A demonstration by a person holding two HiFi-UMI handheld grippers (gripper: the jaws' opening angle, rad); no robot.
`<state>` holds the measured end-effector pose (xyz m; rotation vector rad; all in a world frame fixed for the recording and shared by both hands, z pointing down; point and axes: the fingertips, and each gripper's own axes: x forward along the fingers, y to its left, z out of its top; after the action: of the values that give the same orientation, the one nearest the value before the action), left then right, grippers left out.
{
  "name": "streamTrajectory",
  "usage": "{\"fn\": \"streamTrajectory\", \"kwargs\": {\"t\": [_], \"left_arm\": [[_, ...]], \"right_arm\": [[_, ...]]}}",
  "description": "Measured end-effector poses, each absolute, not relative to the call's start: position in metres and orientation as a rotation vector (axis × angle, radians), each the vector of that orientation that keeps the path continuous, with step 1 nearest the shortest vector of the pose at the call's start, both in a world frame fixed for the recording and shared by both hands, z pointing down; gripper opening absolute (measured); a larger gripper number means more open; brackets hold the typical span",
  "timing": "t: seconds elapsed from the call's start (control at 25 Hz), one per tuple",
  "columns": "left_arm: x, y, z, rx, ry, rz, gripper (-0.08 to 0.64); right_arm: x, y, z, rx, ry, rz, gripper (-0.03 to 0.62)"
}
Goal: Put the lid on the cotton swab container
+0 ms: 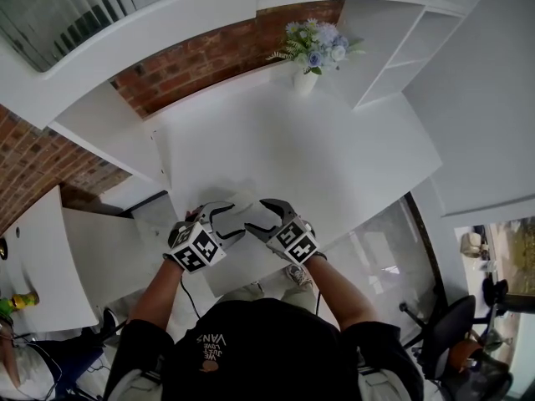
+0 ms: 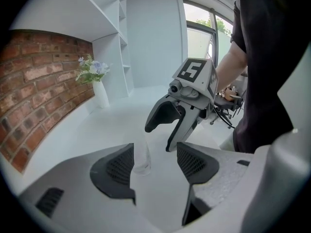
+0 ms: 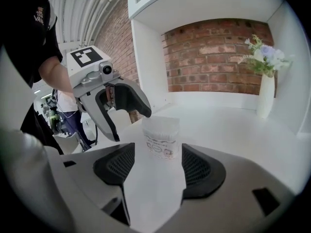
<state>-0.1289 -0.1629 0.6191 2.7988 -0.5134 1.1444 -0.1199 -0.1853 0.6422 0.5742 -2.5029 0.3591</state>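
Only the right gripper view showed swabs filling the cotton swab container; left gripper and right gripper gaped empty.

White table, brick wall, white shelves, flower vase

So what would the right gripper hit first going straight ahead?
Most likely the cotton swab container: it stands just beyond the open jaws of the right gripper, in line with their gap. Nothing shows in between, though depth is hard to judge.
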Motion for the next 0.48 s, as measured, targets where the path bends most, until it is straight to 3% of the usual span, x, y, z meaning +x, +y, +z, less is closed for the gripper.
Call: {"fn": "streamTrajectory", "kwargs": {"t": [0.36, 0.48], "left_arm": [[-0.126, -0.159, 0.624, 2.795, -0.519, 1.123, 0.258], [-0.126, -0.160, 0.625, 2.799, -0.526, 1.110, 0.258]], "right_arm": [[-0.105, -0.207, 0.613, 0.733, -2.568, 0.412, 0.278], [-0.106, -0.213, 0.602, 0.780, -2.596, 0.406, 0.245]]}}
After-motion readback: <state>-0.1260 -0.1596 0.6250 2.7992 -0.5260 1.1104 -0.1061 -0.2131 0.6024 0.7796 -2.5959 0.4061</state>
